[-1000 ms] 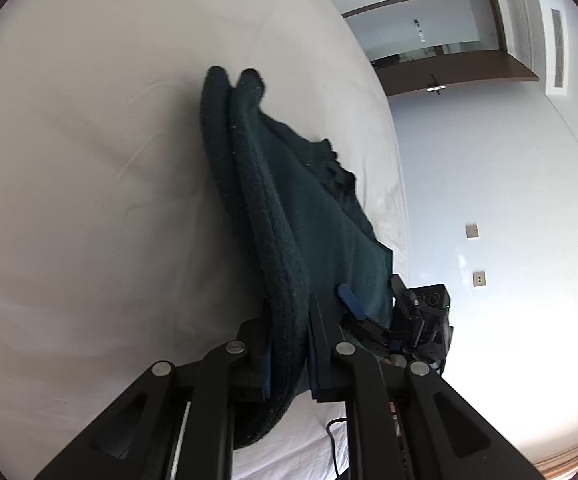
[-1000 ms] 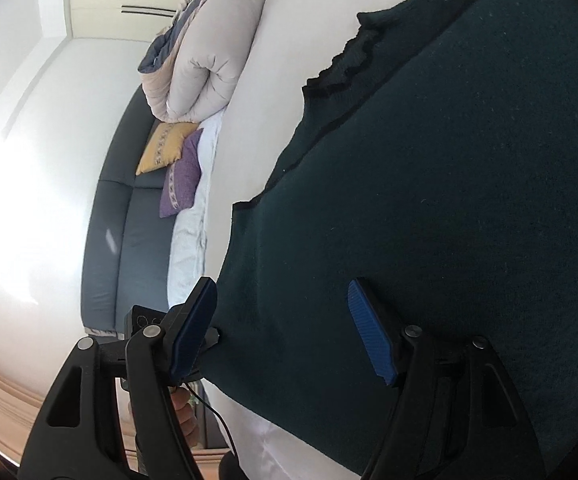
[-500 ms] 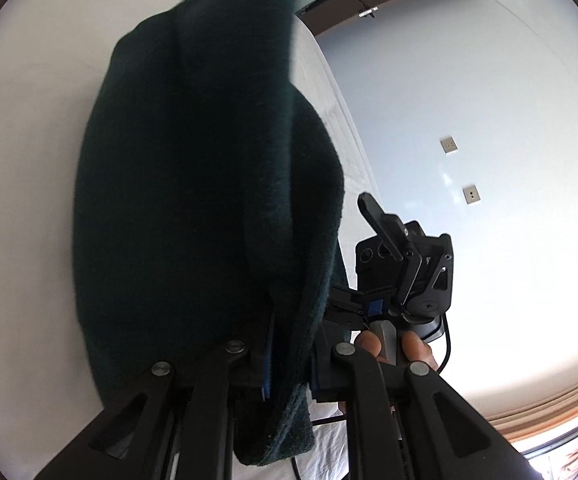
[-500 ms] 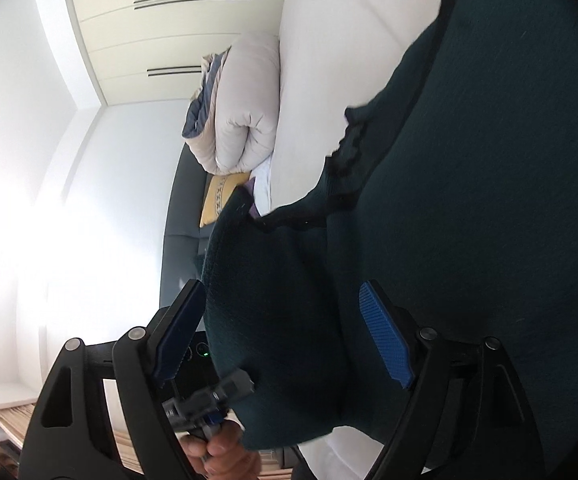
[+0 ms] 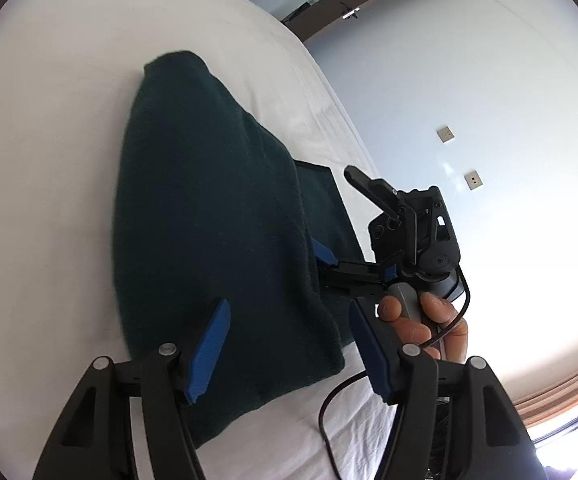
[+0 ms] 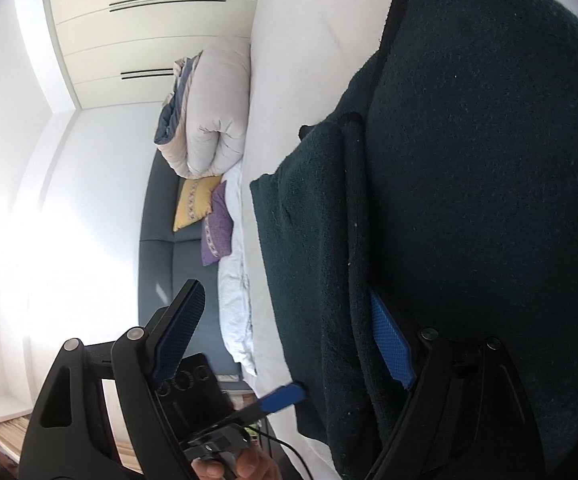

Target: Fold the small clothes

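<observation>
A dark green knitted garment [image 5: 209,240] lies folded over on the white bed [image 5: 41,160]. My left gripper [image 5: 289,352] is open and empty, its blue pads hovering over the garment's near edge. My right gripper shows in the left wrist view [image 5: 353,266], held by a hand at the garment's right edge. In the right wrist view the garment [image 6: 469,200] fills the right side, and my right gripper [image 6: 285,344] is open with one blue pad [image 6: 391,344] against the cloth's folded edge. The left gripper's fingertip [image 6: 281,396] shows below.
A rolled beige duvet [image 6: 213,108] and yellow and purple cushions [image 6: 209,216] sit at the head of the bed by a grey headboard. White wardrobes stand behind. A black cable [image 5: 341,400] trails over the sheet. The wall with sockets [image 5: 473,178] is to the right.
My left gripper carried the garment's edge up and over, folded it onto the rest, then opened and let go. The right gripper stayed open beside the cloth.
</observation>
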`<state>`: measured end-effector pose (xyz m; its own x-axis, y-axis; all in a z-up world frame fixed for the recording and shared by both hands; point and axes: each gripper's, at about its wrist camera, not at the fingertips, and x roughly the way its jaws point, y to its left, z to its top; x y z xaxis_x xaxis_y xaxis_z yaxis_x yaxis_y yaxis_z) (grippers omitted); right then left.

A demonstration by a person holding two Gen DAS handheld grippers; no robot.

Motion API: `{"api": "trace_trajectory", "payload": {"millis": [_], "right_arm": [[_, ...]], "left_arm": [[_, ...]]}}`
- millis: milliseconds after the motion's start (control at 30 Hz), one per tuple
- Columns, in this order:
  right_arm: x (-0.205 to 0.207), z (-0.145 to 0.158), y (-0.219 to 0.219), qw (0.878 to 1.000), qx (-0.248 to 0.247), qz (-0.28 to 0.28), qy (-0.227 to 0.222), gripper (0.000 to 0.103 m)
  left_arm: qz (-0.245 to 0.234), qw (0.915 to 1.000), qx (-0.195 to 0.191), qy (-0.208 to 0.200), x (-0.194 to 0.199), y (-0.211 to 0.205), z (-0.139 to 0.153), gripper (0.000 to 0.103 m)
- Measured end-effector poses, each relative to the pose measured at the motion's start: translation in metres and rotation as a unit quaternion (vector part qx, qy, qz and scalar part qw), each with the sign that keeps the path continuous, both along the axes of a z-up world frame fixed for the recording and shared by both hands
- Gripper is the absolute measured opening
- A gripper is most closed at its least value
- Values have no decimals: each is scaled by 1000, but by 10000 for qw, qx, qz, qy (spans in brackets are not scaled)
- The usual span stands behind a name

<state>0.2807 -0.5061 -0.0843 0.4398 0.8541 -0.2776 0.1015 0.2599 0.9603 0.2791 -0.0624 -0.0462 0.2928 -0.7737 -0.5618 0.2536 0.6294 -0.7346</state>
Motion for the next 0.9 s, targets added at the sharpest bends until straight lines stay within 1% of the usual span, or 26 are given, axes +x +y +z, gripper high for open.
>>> {"api": "trace_trajectory", "payload": {"millis": [67, 167, 267, 300, 367, 400, 433, 467, 500, 533, 667, 767, 900], "right_arm": [[2, 6, 4, 9994, -318, 114, 55, 80], [4, 14, 17, 9962, -813, 305, 102, 80], [8, 23, 34, 9897, -1351, 473, 85, 79], [10, 26, 39, 9872, -1505, 529, 64, 75], [11, 30, 50, 9799, -1883, 662, 36, 65], [12, 33, 56, 9748, -2105, 739, 11, 52], [12, 34, 60, 9706, -2269, 804, 2, 36], [12, 35, 65, 9663, -2437, 829, 1, 29], [13, 36, 64, 9630, -2567, 824, 3, 20], [13, 37, 61, 9620, -2611, 803, -2, 17], [12, 48, 48, 9567, -2816, 697, -256, 13], [15, 68, 40, 9455, -3129, 645, -630, 13], [17, 92, 25, 9349, -3374, 536, -958, 13]], "left_arm": [[168, 9999, -1, -26, -4, 17, -4, 64], [305, 9994, -125, 142, -5, 39, -22, 64], [334, 9992, -152, 146, -6, 42, -28, 64], [335, 9993, -128, 140, -5, 41, -29, 64], [336, 9993, -76, 120, -4, 34, -29, 64], [346, 9993, -47, 122, -4, 32, -28, 64], [362, 9993, -29, 129, -4, 30, -29, 64], [376, 9992, -32, 134, -4, 28, -29, 64], [385, 9992, -39, 137, -3, 15, -27, 64], [383, 9992, -46, 140, -3, 14, -27, 64], [283, 9996, -4, 95, -5, 5, -22, 64], [168, 9998, 18, 71, -4, -6, -18, 64], [75, 10000, 25, 24, -3, -19, -13, 64]]}}
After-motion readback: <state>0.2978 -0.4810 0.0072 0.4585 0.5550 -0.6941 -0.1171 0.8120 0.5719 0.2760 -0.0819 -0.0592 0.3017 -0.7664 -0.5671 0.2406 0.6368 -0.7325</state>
